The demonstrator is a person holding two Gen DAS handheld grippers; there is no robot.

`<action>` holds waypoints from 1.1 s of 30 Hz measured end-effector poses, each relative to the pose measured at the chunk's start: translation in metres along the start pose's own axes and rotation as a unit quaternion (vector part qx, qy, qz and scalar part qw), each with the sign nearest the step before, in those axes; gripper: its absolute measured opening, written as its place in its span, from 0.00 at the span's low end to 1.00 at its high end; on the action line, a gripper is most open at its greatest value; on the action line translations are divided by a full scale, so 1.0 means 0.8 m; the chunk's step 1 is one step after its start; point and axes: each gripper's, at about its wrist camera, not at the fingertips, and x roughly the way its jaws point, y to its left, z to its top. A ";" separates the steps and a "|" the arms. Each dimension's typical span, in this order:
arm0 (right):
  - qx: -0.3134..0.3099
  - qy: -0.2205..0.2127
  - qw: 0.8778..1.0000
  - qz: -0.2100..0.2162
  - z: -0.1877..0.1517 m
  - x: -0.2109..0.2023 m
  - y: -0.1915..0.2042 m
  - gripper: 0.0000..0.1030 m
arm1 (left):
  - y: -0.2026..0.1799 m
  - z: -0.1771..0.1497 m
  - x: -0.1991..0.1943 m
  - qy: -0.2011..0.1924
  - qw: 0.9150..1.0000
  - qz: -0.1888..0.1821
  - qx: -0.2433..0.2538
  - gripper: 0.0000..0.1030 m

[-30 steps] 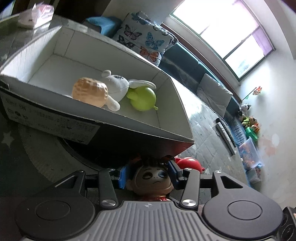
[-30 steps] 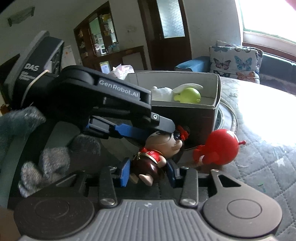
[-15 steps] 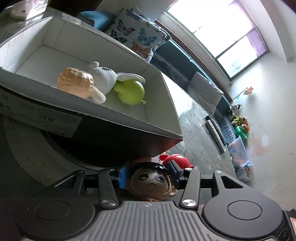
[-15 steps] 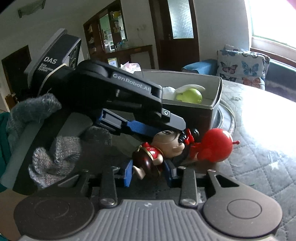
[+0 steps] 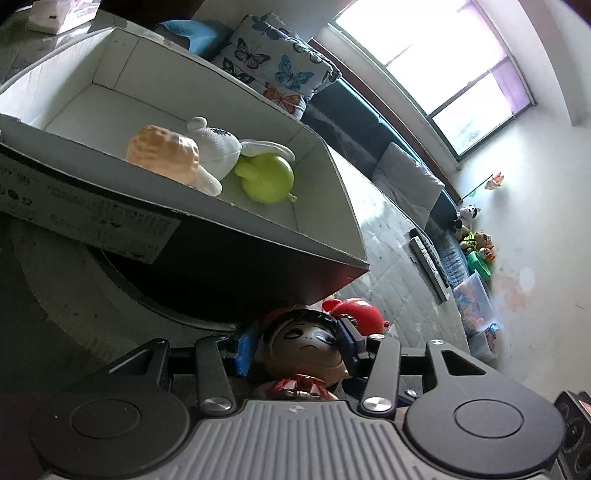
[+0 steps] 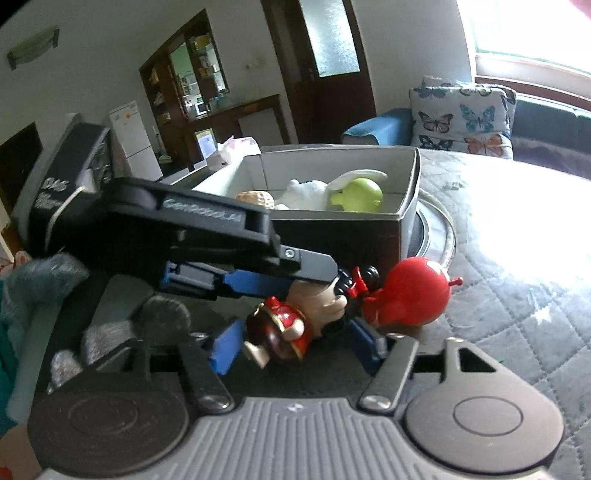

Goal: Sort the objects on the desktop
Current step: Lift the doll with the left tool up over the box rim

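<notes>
My left gripper (image 5: 295, 343) is shut on the head of a small doll (image 5: 304, 345) with black hair and a red dress, just in front of the open cardboard box (image 5: 258, 225). In the right wrist view the left gripper's fingers (image 6: 255, 282) pinch the doll's head, and its body (image 6: 284, 325) hangs between the spread fingers of my right gripper (image 6: 295, 341), which is open. A red round toy (image 6: 410, 293) sits on the table beside the doll and the box (image 6: 406, 229). The box holds a tan toy (image 5: 162, 153), a white plush (image 5: 218, 147) and a green toy (image 5: 266, 177).
The box stands on a round turntable (image 6: 439, 229) on a quilted grey tablecloth (image 6: 517, 295). A tissue pack (image 5: 55, 14) lies beyond the box. A remote (image 5: 428, 262) lies at the table's far side. A sofa with butterfly cushions (image 6: 461, 114) is behind.
My right gripper has opened around the doll's body, which it held before. My left gripper still holds the doll's head, with the box now slightly lower in its view.
</notes>
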 end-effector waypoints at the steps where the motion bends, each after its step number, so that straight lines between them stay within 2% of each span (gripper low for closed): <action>1: 0.006 0.001 1.000 0.000 0.000 0.002 -0.001 0.71 | -0.001 -0.001 -0.001 -0.001 1.000 0.001 0.002 0.49; 7: 0.031 0.007 0.999 0.001 -0.002 0.015 -0.007 0.75 | 0.000 -0.004 -0.005 0.004 1.000 -0.005 0.003 0.48; 22: 0.013 0.011 1.000 -0.018 -0.002 0.026 0.003 0.72 | -0.009 -0.011 -0.012 0.025 0.999 0.002 0.031 0.46; 26: -0.002 0.008 1.000 -0.026 0.000 0.018 0.010 0.72 | -0.014 -0.012 -0.018 0.034 0.999 -0.006 0.033 0.44; 33: -0.043 -0.020 0.998 -0.033 0.029 -0.013 0.028 0.72 | -0.041 0.002 -0.055 -0.005 0.998 -0.029 0.053 0.44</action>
